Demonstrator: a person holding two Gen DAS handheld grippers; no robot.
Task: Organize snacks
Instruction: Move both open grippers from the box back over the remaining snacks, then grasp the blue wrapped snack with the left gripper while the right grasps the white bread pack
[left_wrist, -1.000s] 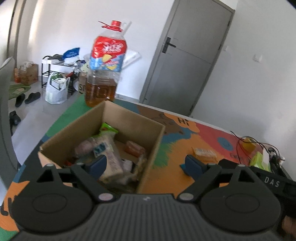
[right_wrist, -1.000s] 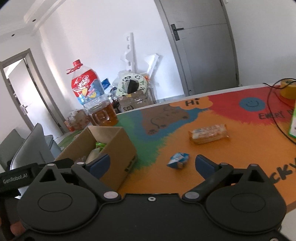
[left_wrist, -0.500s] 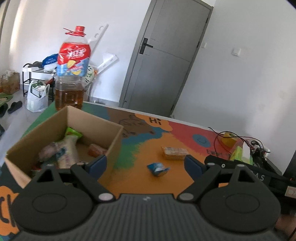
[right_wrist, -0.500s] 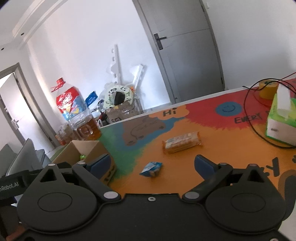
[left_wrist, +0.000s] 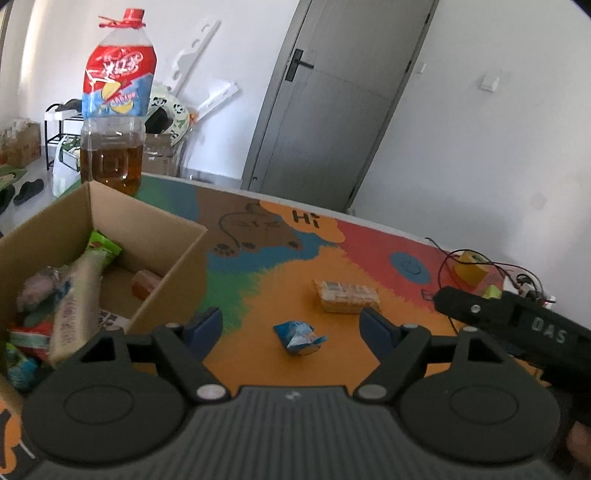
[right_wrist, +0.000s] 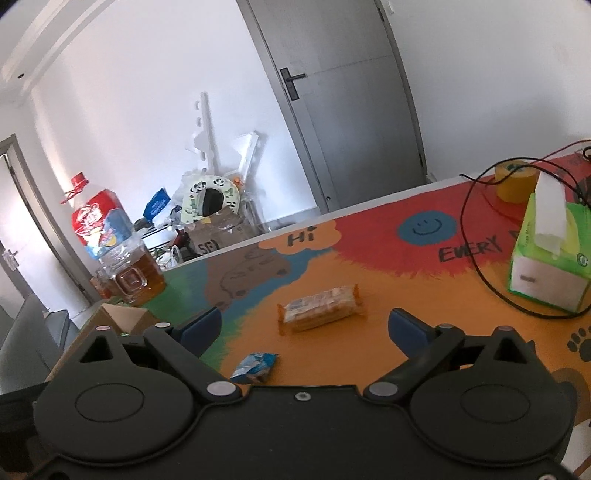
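Note:
A small blue snack packet (left_wrist: 300, 336) lies on the orange part of the table mat, between the fingers of my left gripper (left_wrist: 291, 326), untouched; the jaws are closing. Beyond it rests an orange-wrapped biscuit pack (left_wrist: 345, 296). A cardboard box (left_wrist: 155, 236) at the left holds several snacks. In the right wrist view the biscuit pack (right_wrist: 320, 309) lies ahead between the fingers of my right gripper (right_wrist: 304, 326), which stands open and empty, and the blue packet (right_wrist: 255, 366) sits close under it at the left.
A big bottle of amber liquid (left_wrist: 114, 122) stands behind the box. A green tissue box (right_wrist: 550, 258), a yellow tape roll (right_wrist: 515, 181) and loose cables (right_wrist: 480, 258) occupy the table's right side. The right gripper's body (left_wrist: 517, 328) juts into the left wrist view.
Both grippers have swung right, away from the box and toward the loose snacks. The blue packet now lies between the left fingers, which have narrowed a little.

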